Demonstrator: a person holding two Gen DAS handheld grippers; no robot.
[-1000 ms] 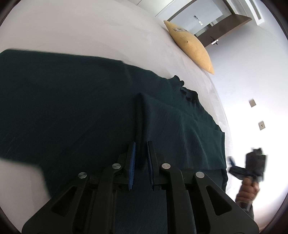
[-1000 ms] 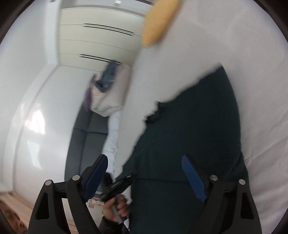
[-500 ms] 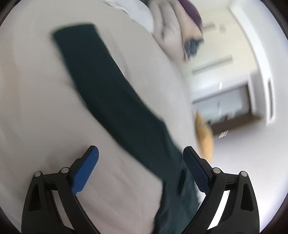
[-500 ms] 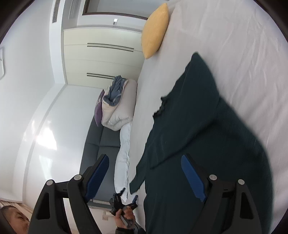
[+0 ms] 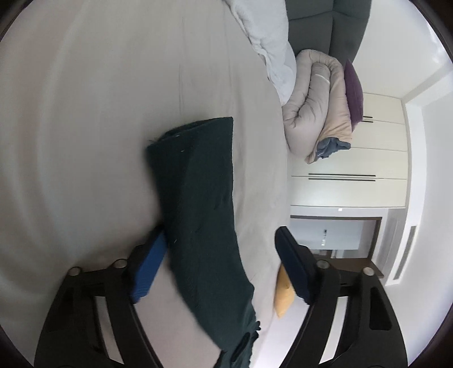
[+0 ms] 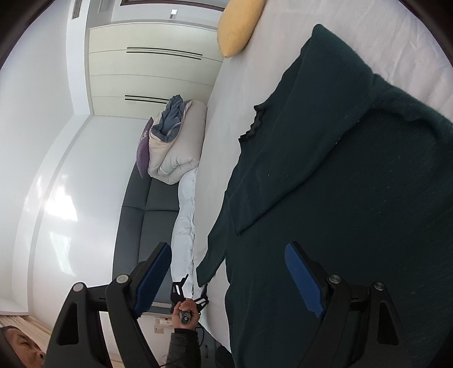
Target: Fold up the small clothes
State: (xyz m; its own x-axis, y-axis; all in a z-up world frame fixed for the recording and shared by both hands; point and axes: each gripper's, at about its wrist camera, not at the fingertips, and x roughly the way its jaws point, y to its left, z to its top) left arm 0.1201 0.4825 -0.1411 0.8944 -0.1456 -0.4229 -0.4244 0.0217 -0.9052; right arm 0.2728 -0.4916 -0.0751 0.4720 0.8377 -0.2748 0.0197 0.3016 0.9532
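Both wrist views low over bed (image 5: 85, 113), sharing green garment (image 6: 354, 184)

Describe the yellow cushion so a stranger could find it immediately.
Start at the white bed where the dark green garment lies. Follow the bed's edge towards the cream wardrobe; the yellow cushion sits there. It is the only yellow thing, unlike the beige rolled duvet.
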